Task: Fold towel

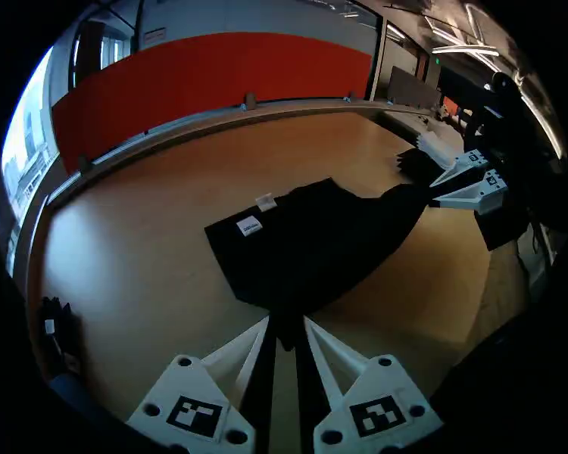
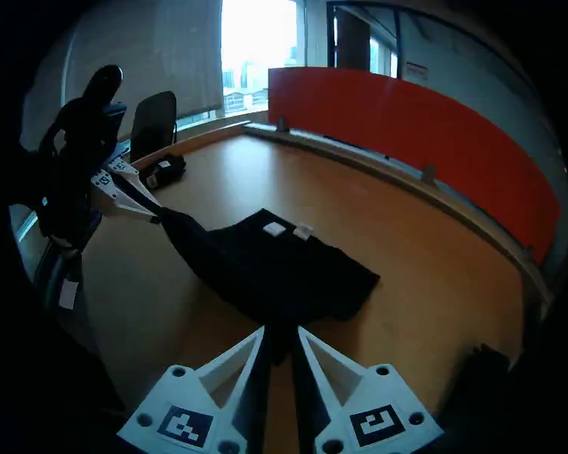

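Note:
A black towel (image 1: 322, 242) with two white tags lies on the wooden table (image 1: 148, 250), its two near corners lifted. My left gripper (image 1: 287, 324) is shut on one corner at the bottom of the left gripper view. Far to the right there, my right gripper (image 1: 434, 194) pinches the other corner, pulling the edge taut. In the right gripper view the towel (image 2: 276, 272) spreads mid-table, the right gripper (image 2: 281, 331) is shut on its corner, and the left gripper (image 2: 157, 216), held by a dark-sleeved person, grips the far corner at left.
An orange partition (image 1: 208, 76) runs along the table's far edge. A dark folded stack (image 1: 416, 163) lies near the right gripper, and a small dark bundle (image 2: 163, 170) by the office chairs (image 2: 154, 113). Another dark object (image 1: 57, 325) sits at the table's edge.

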The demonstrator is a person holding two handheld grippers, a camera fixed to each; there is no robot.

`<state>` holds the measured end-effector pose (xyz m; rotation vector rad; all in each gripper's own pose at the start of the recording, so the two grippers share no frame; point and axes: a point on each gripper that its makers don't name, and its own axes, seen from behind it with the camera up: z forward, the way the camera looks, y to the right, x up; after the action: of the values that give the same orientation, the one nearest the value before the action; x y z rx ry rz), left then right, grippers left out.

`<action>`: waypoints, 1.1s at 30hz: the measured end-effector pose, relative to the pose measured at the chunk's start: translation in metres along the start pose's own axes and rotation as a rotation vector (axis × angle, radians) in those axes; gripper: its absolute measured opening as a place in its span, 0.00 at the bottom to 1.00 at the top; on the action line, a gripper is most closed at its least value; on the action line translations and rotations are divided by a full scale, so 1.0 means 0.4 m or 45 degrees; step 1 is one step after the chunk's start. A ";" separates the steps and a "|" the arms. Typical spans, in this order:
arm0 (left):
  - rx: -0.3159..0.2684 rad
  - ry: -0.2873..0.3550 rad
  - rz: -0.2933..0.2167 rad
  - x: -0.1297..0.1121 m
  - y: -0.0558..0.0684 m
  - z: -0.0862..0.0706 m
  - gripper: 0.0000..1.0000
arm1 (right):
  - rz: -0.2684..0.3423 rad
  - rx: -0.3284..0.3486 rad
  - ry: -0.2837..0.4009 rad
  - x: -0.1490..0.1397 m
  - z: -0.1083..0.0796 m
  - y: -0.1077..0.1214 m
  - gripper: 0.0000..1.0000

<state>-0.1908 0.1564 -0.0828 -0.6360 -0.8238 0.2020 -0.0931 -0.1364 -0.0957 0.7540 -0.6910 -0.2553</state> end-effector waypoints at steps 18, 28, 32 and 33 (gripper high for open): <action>-0.037 -0.016 -0.005 0.002 0.046 -0.064 0.16 | -0.011 0.013 0.011 0.029 -0.071 -0.024 0.16; -0.031 -0.018 -0.004 0.003 0.054 -0.078 0.16 | -0.017 0.019 0.006 0.029 -0.076 -0.028 0.16; -0.030 -0.013 -0.018 0.006 0.051 -0.075 0.16 | -0.023 0.016 0.006 0.033 -0.075 -0.025 0.16; -0.033 -0.011 -0.021 0.009 0.051 -0.076 0.16 | -0.025 0.016 0.006 0.035 -0.075 -0.024 0.16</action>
<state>-0.1644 0.1606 -0.1082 -0.6533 -0.8409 0.1796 -0.0628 -0.1332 -0.1114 0.7732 -0.6817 -0.2670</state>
